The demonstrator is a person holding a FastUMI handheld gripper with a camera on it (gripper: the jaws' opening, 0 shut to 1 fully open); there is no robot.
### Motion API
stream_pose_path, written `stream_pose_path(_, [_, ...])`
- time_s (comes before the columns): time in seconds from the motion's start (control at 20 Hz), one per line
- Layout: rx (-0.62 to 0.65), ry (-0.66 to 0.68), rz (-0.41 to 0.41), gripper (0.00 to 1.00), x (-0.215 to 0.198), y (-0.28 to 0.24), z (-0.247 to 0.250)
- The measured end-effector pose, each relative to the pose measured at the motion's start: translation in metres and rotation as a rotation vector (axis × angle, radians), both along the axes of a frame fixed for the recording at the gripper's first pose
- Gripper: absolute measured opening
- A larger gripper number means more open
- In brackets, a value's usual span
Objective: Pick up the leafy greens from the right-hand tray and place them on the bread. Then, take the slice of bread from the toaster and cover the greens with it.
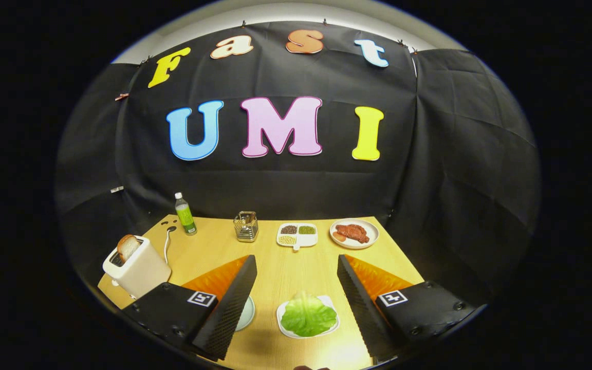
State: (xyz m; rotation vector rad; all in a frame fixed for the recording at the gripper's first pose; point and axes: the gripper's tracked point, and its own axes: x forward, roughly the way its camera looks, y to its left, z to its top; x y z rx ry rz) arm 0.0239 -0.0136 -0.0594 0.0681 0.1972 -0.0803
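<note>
Claw (pixel 296 288) is spread wide, pinching nothing, hovering above the near end of the bench (pixel 275 257). Leafy greens (pixel 308 316) sit on a small white tray (pixel 334 324) between the fingers, slightly right of centre, so the wide spread looks set to straddle the leaf for a drop-in grasp.

A pale plate (pixel 247 313) shows as a rim just beside the left finger, left of the tray. The bottom bread may be on it, but the finger hides that; cannot tell.

Toaster (pixel 136 267) is at the near left of the bench, bread slice (pixel 127 246) standing up out of the slot, top clear to grab, cord trailing toward the far edge.

Far side, out of the work path: green bottle (pixel 185 214), wire holder (pixel 246 226), divided dish (pixel 297 235) of grains, plate with meat (pixel 354 233).

Judgement: first step not yet done, greens untouched. Next move is to descend over the leaf and close gently; it's thin and floppy, so it could slip or drag the tray.
</note>
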Motion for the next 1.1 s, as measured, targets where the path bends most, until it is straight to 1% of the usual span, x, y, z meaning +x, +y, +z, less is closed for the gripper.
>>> stream_pose_path(0.15, [0.013, 0.057, 0.002, 0.98, 0.003, -0.005, -0.023])
stream_pose_path(0.35, [0.062, 0.138, -0.007, 0.98, 0.01, -0.014, -0.045])
stream_pose_path(0.5, [0.053, 0.203, -0.003, 0.98, 0.021, -0.024, -0.07])
stream_pose_path(0.9, [0.04, 0.387, 0.051, 0.98, 0.045, -0.037, -0.152])
stream_pose_path(1.1, [0.021, 0.457, 0.077, 0.99, 0.049, -0.035, -0.195])
